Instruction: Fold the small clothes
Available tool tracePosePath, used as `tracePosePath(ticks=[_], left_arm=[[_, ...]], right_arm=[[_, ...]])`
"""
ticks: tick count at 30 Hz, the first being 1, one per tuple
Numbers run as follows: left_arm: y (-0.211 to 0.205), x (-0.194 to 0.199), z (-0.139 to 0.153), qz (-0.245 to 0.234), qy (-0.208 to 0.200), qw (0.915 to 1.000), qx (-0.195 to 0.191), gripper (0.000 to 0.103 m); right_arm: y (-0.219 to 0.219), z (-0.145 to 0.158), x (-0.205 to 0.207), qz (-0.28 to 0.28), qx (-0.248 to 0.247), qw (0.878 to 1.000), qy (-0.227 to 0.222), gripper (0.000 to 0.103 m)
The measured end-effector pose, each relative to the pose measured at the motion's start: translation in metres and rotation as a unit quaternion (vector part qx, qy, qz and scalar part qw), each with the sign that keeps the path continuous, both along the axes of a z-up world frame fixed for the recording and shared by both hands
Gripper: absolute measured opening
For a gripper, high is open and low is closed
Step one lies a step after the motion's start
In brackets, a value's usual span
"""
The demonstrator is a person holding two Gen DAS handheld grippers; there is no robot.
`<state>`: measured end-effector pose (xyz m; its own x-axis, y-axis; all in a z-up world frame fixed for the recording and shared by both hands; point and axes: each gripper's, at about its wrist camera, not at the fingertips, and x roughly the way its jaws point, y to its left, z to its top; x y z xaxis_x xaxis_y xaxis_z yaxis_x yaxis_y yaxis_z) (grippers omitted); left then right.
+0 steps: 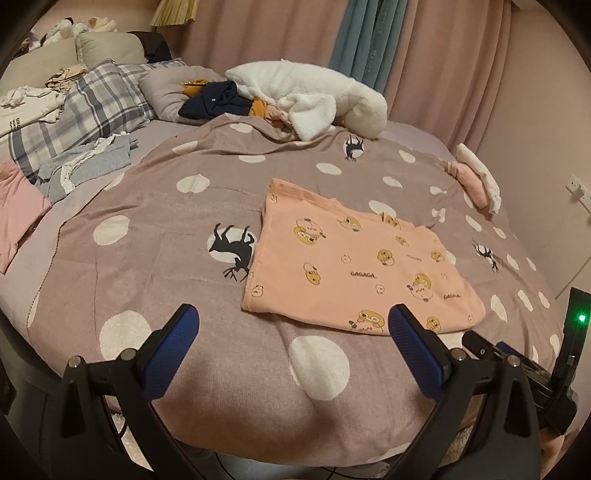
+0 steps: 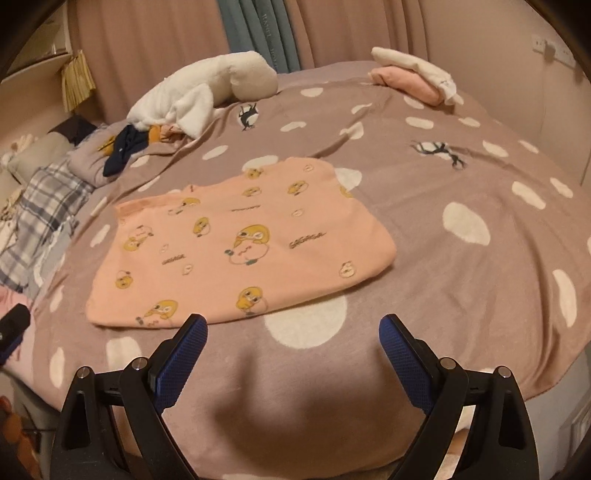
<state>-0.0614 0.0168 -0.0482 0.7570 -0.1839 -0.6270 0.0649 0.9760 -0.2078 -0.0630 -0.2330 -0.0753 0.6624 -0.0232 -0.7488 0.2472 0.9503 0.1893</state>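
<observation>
Currently, folded peach duck-print cotton garment [image 1: 354,258] lies flat near mauve polka-dot bedspread [image 1: 166,236] front edge; left gripper [image 1: 293,325] and right gripper [image 2: 293,332] spread wide, empty.

Bedspread [image 1: 192,236], mauve, white spots, black deer prints. Plaid pillow [image 1: 92,99] at far left, just beside a grey pillow [image 1: 162,92]. Pink curtains [image 1: 443,55] behind the bed, a teal curtain [image 1: 365,33] between them. Wall socket [image 1: 578,186] at right.
</observation>
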Motion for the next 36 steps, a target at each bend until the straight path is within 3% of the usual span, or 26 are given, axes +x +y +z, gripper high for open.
tracePosePath(ticks=[7, 15, 21, 30, 36], left_arm=[[0.009, 0.001, -0.001, 0.005, -0.005, 0.9979, -0.065, 0.102], [-0.001, 0.008, -0.007, 0.006, -0.003, 0.9994, -0.033, 0.102], [-0.005, 0.019, -0.017, -0.004, 0.028, 0.9987, -0.043, 0.102], [-0.001, 0.033, -0.024, 0.004, 0.041, 0.9971, -0.064, 0.102], [0.006, 0.033, -0.02, 0.016, 0.042, 0.9963, -0.073, 0.102]], right_arm=[[0.008, -0.003, -0.003, 0.004, -0.03, 0.999, 0.011, 0.094], [0.005, -0.009, 0.0, -0.005, -0.028, 0.999, 0.02, 0.094], [-0.003, -0.027, 0.01, -0.013, -0.001, 0.999, 0.046, 0.094], [-0.012, -0.042, 0.016, -0.028, 0.017, 0.998, 0.059, 0.094], [-0.01, -0.05, 0.021, -0.023, 0.014, 0.998, 0.059, 0.102]])
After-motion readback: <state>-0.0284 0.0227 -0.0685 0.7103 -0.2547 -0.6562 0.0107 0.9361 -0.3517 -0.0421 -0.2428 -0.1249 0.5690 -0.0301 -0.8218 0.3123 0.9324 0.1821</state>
